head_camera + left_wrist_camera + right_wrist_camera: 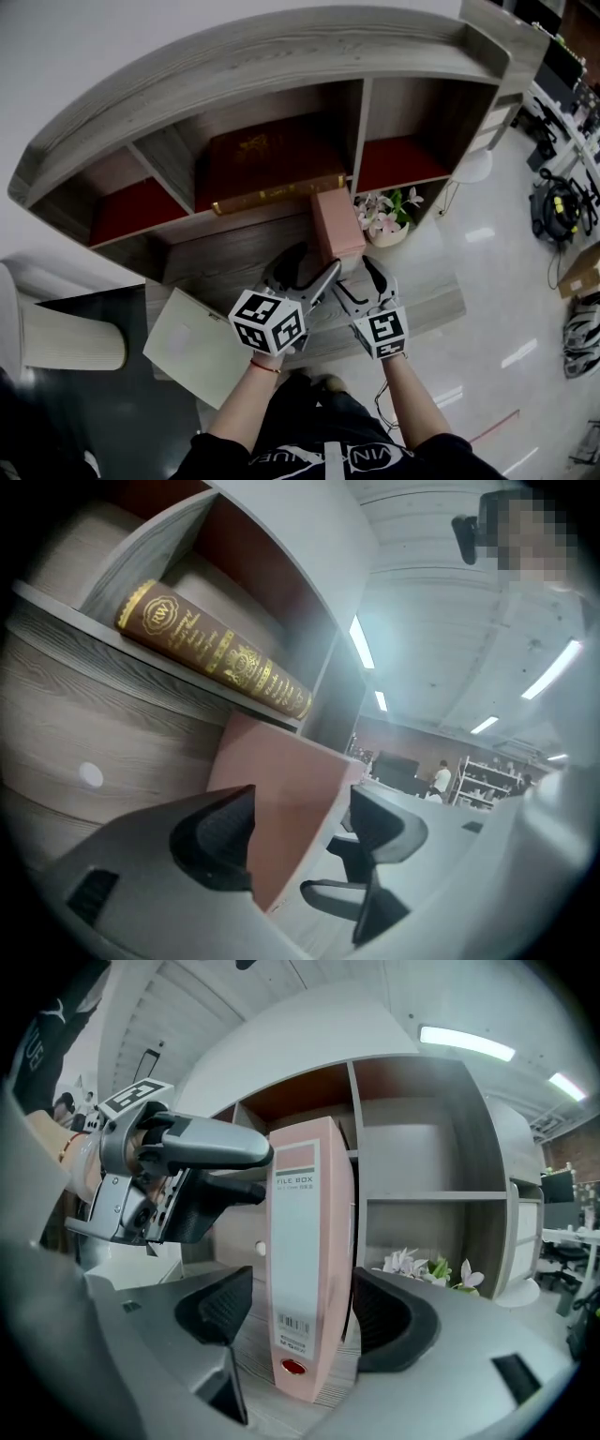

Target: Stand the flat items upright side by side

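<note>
A pink file box (336, 223) stands upright on the wooden desk (225, 267), spine labelled FILE BOX (302, 1241). My right gripper (364, 279) is open around its near end, one pad on each side with a small gap (302, 1288). My left gripper (306, 270) comes in from the left, also open, with the box's pink side (281, 817) just ahead between its fingers (300, 803). In the right gripper view its upper finger (216, 1147) reaches the box's left edge; I cannot tell if it touches. A pale flat folder (192, 342) lies over the desk's left front edge.
A dark red book with gold print (267, 164) (211, 649) lies flat in the middle shelf compartment above. White flowers in a pot (384, 217) (422, 1267) stand right of the box. A white cylindrical bin (66, 339) sits on the floor at left.
</note>
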Demonstrator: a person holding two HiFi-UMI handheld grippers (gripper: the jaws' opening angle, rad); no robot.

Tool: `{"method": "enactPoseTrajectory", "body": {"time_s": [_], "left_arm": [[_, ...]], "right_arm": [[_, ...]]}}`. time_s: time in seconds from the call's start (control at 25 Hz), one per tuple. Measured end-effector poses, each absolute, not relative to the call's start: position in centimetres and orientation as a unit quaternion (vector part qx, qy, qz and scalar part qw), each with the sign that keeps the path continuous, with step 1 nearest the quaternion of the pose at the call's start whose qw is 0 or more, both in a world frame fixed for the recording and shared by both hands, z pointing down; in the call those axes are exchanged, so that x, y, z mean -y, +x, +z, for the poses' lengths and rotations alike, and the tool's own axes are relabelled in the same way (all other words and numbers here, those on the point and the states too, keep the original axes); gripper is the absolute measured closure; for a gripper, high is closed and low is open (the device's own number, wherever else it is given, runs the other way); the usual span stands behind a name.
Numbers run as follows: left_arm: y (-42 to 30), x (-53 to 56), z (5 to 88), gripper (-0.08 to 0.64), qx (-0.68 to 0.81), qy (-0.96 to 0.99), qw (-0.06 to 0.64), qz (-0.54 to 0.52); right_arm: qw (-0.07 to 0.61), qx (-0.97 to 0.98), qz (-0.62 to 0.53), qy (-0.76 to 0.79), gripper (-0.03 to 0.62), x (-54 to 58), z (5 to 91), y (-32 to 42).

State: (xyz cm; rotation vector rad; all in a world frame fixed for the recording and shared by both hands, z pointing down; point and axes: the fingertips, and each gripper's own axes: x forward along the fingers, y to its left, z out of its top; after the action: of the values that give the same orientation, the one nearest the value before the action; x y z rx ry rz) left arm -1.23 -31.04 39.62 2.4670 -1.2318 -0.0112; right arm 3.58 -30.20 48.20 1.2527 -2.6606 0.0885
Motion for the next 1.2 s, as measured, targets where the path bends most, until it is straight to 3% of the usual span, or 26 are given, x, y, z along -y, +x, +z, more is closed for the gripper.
{"method": "enactPoseTrajectory", "body": {"time_s": [0.6, 1.2], "left_arm": [[-8.8, 24.7, 39.4, 0.247, 0.552, 0.814, 0.181, -0.023], [-21.2, 11.3, 41.6, 0.247, 0.721, 0.667, 0.177, -0.061]], "right_arm": [[0.103, 0.927, 0.035, 0.359, 0.247, 25.0, 47.7, 3.3], [0.104, 0.978, 0.04, 0.178, 0.247, 17.7, 48.4, -7.6]]}}
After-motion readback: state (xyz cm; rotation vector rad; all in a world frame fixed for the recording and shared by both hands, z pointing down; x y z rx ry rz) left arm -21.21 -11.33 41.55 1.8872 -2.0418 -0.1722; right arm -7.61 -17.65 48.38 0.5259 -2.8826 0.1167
